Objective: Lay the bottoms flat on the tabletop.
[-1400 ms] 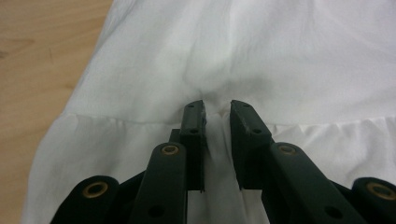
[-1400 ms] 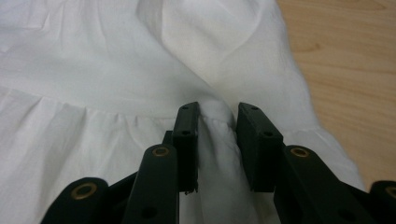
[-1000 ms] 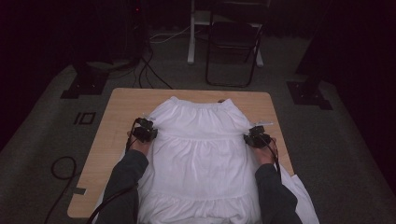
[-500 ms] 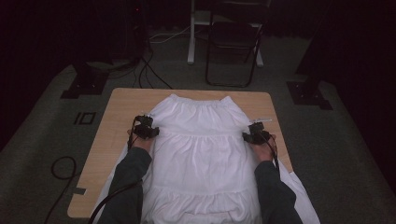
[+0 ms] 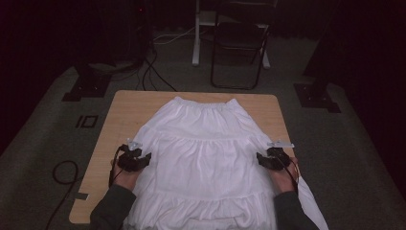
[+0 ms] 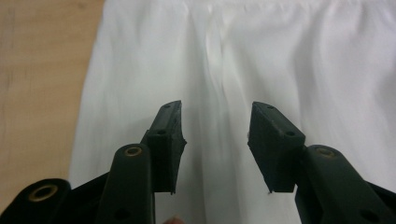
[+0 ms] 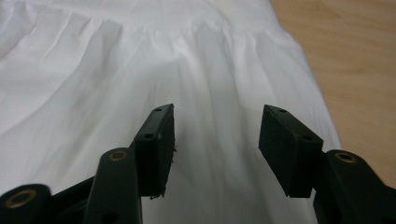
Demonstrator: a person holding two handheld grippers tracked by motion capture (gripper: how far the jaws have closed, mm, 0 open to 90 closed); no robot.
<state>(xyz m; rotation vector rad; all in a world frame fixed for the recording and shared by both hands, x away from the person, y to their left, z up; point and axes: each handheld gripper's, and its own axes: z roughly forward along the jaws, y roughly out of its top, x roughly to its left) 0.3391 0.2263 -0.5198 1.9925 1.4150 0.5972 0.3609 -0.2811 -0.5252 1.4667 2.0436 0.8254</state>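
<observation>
fingers of left gripper [image 6: 215, 140] and right gripper [image 7: 215, 149] just opened, apart and empty over white skirt [image 5: 206, 158]; both hands low, pointing forward along its side edges.

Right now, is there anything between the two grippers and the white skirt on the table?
Nothing visible does. The left gripper and right gripper sit at the side edges of the white skirt, jaws open over bare fabric.

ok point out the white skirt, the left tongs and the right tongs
white skirt [image 5: 203, 143], high view, middle tier of the cloth
left tongs [image 6: 215, 140], left gripper view, gap midway between the tips
right tongs [image 7: 215, 144], right gripper view, gap midway between the tips
</observation>
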